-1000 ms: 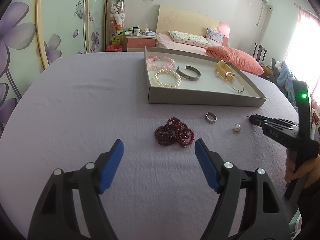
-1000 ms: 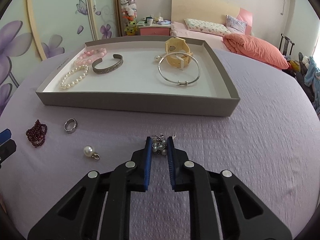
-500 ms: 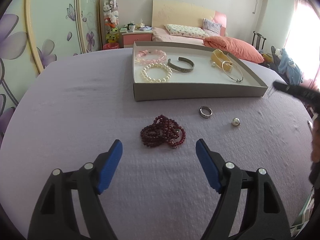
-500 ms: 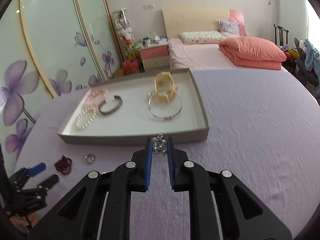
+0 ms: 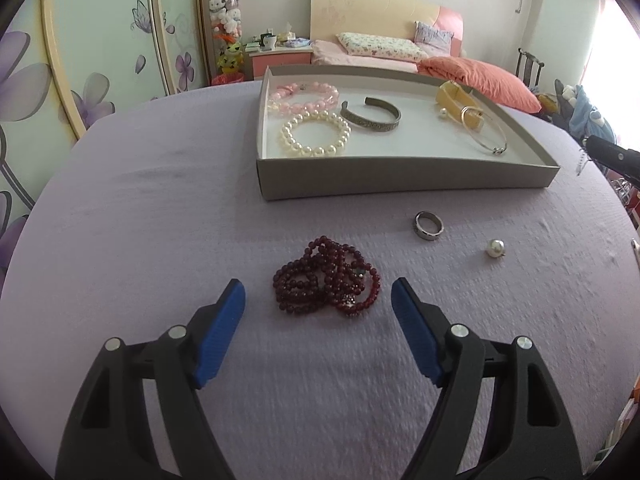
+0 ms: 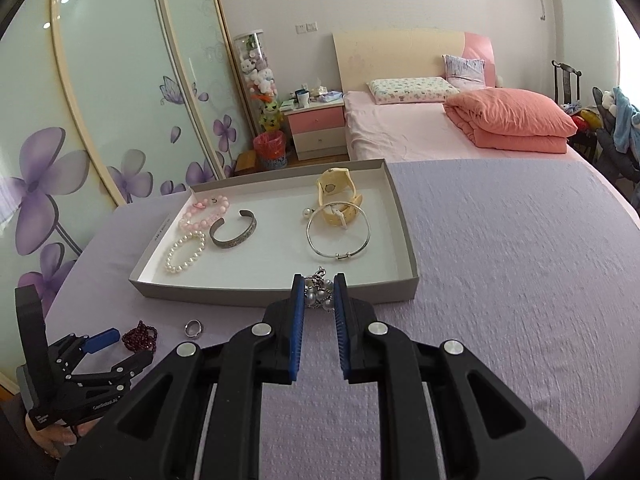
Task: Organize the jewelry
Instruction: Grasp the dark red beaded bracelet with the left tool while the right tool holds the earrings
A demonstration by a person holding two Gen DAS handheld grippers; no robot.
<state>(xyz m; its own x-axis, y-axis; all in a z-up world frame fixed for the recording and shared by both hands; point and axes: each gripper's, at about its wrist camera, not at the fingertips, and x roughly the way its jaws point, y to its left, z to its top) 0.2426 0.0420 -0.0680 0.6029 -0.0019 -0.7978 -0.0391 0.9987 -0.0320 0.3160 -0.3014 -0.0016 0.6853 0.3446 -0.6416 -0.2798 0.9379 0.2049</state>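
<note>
My left gripper (image 5: 318,300) is open and low over the purple cloth, its blue pads on either side of a dark red bead bracelet (image 5: 326,282). It also shows in the right wrist view (image 6: 120,346). A silver ring (image 5: 428,225) and a loose pearl pendant (image 5: 495,248) lie to the right on the cloth. My right gripper (image 6: 319,294) is shut on a silver pearl cluster piece (image 6: 319,294) and holds it in the air near the front wall of the grey tray (image 6: 276,296).
The tray (image 5: 400,178) holds a pink bead bracelet (image 5: 304,94), a pearl bracelet (image 5: 316,134), a dark metal cuff (image 5: 372,116), a yellow watch (image 5: 456,100) and a silver bangle (image 5: 486,132). A bed and nightstand stand behind the table.
My right gripper has lifted the pearl cluster off the cloth and carried it up towards the tray. My left gripper has moved in closer to the red bead bracelet.
</note>
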